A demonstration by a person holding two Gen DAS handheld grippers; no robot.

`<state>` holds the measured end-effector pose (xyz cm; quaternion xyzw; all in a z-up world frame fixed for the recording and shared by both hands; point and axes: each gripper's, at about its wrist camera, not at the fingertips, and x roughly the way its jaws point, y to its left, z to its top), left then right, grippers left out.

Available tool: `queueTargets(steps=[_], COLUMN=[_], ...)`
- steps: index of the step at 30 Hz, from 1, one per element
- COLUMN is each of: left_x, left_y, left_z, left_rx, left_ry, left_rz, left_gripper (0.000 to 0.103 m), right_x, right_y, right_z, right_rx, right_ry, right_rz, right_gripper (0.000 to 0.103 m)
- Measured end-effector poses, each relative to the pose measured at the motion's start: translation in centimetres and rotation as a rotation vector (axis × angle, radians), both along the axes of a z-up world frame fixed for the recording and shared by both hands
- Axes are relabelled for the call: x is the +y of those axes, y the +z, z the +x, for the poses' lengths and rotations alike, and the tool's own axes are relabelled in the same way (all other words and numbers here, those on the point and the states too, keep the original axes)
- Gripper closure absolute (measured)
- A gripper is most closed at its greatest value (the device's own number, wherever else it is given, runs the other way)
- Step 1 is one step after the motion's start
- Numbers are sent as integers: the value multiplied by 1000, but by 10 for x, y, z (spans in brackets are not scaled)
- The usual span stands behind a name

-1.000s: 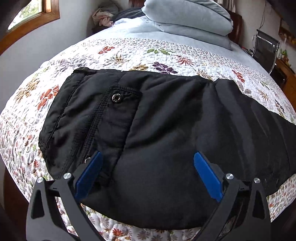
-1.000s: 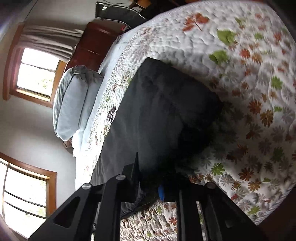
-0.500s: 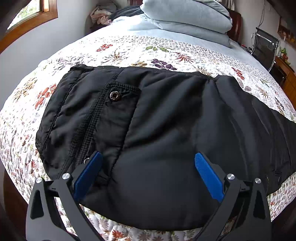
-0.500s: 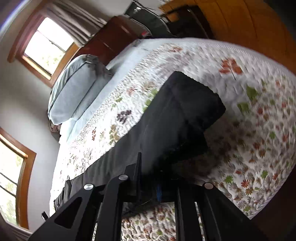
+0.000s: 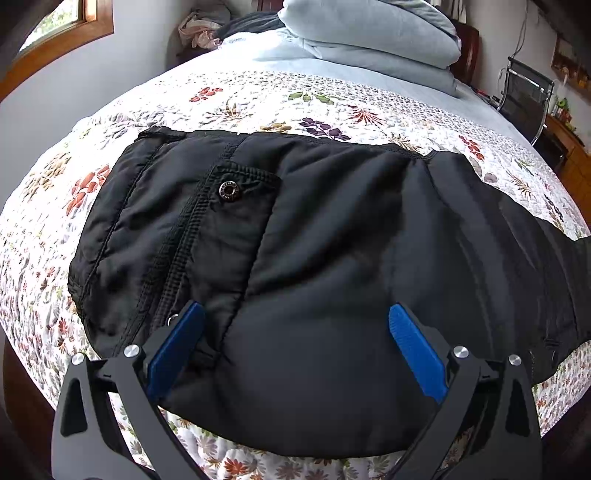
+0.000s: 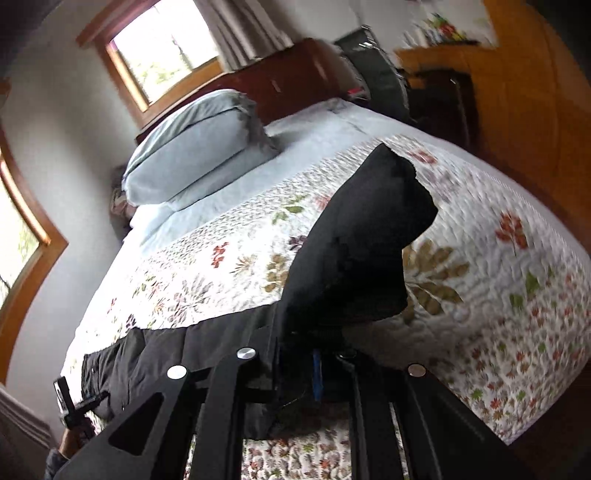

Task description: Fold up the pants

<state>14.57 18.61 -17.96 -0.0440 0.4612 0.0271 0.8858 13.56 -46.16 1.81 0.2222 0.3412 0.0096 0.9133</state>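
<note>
Left wrist view: black pants [image 5: 314, 258] lie across the floral quilt [image 5: 258, 96], waist at left, legs running right — left gripper [image 5: 295, 325] spread wide above them. Right wrist view: right gripper [image 6: 321, 369] clamped on the leg end, lifted off the quilt.

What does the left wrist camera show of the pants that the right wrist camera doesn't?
Left wrist only: the waist end flat on the quilt, its snap button, and the left tool open over the fabric. Right wrist only: the leg end lifted off the quilt, with the right tool shut on the cloth. Both: the black pants, the floral quilt and the blue pillows.
</note>
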Motion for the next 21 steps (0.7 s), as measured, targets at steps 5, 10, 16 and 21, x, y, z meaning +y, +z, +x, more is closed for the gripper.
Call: queueTargets(steps=[5, 10, 16, 21], left_x=[0, 1, 2, 1], left_y=[0, 0, 1, 1], left_z=[-1, -1, -2, -2], left_rx=[-1, 0, -3, -4], left_ry=[0, -1, -1, 1], left_rz=[-3, -10, -19, -23], left_gripper=[3, 3, 3, 3], right_x=[36, 70, 115, 148], right_y=[18, 30, 32, 29], right_z=[9, 16, 26, 33], right_rx=[-26, -37, -25, -7], right_ry=[78, 150, 247, 322], right_rz=[-70, -129, -227, -256], right_gripper=[91, 91, 91, 91])
